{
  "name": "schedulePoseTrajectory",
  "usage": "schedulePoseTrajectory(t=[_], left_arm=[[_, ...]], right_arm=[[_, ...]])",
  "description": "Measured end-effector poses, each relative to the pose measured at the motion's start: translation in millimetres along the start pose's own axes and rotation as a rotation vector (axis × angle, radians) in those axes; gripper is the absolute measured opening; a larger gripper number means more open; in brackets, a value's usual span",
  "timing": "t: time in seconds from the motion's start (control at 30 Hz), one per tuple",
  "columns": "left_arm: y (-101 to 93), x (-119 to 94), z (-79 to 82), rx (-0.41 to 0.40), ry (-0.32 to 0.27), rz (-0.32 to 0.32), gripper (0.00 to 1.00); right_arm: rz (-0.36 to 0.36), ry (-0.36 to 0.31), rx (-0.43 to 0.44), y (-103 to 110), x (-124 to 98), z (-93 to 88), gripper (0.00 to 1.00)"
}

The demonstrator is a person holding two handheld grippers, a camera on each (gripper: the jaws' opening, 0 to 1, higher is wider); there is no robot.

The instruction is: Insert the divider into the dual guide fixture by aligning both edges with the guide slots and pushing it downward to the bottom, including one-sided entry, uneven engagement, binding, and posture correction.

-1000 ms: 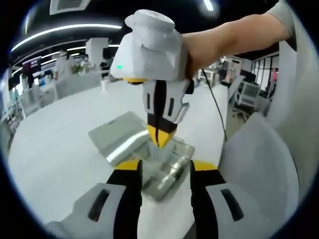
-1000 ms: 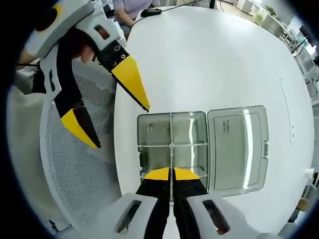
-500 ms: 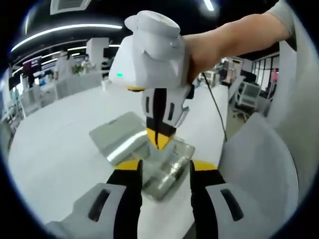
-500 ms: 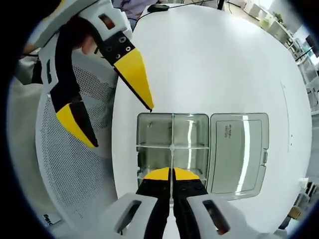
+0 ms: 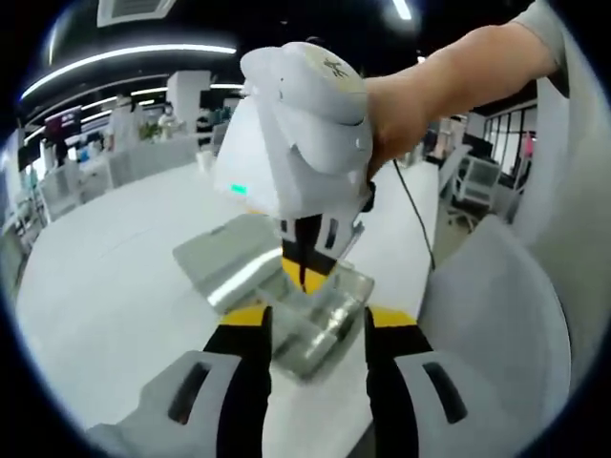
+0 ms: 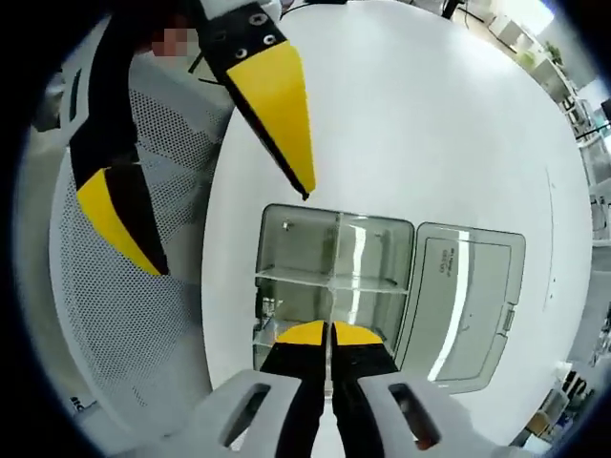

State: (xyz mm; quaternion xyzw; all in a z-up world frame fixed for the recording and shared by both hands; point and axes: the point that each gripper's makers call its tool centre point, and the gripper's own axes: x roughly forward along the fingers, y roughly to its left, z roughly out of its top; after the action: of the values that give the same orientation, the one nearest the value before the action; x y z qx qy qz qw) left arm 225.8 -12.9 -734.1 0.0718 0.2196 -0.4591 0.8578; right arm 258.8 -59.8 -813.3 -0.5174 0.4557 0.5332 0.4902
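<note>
R gripper (image 6: 327, 333): jaws pinched nearly together on a thin clear divider (image 6: 330, 286), held edge-on. The divider runs up from the yellow tips along the centre of the clear plastic box (image 6: 286, 250), crossing the cross-wall at mid-box. Whether its lower edge has reached the box floor, can't tell.

Box sits on a white round table (image 6: 420, 124), near the table edge on the person's side. Its hinged lid (image 6: 468, 296) lies flat open just beside it, attached along one side; a small label is printed on it.

L gripper (image 6: 205, 167) comes into the R gripper view from upper left, jaws wide apart and holding nothing. One yellow tip hangs just over the box's far corner; the other is out over a grey mesh chair (image 6: 134, 315) beside the table.

In the L gripper view: own jaws (image 5: 310, 329) spread wide, the box (image 5: 315, 320) between and beyond them, the lid (image 5: 224, 262) just past it. R gripper (image 5: 304, 272) points down into the box, gripped by a hand (image 5: 420, 100). Tabletop (image 5: 105, 277) is white, w/ an office bkgd behind.
</note>
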Motion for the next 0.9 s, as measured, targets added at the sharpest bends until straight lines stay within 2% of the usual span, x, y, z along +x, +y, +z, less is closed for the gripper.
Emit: schedulePoseTrajectory(t=[0.27, 0.33, 0.53, 0.9], left_arm=[[1.7, -2, -3.7, -0.007, 0.005, 0.007, 0.37], [2.3, -2, -4.9, -0.006, 0.007, 0.006, 0.37], [3.1, -3, -5.3, -0.009, 0.008, 0.011, 0.37], [3.3, -4, -6.2, -0.014, 0.008, 0.016, 0.37]], right_arm=[[-0.005, 0.006, -0.012, -4, 15, -1.5, 0.0], [-0.005, 0.007, -0.028, -3, 11, -1.3, 0.0], [0.0, 0.011, -0.054, -6, 18, -1.1, 0.0], [0.002, 0.016, -0.056, -8, 13, 0.2, 0.0]])
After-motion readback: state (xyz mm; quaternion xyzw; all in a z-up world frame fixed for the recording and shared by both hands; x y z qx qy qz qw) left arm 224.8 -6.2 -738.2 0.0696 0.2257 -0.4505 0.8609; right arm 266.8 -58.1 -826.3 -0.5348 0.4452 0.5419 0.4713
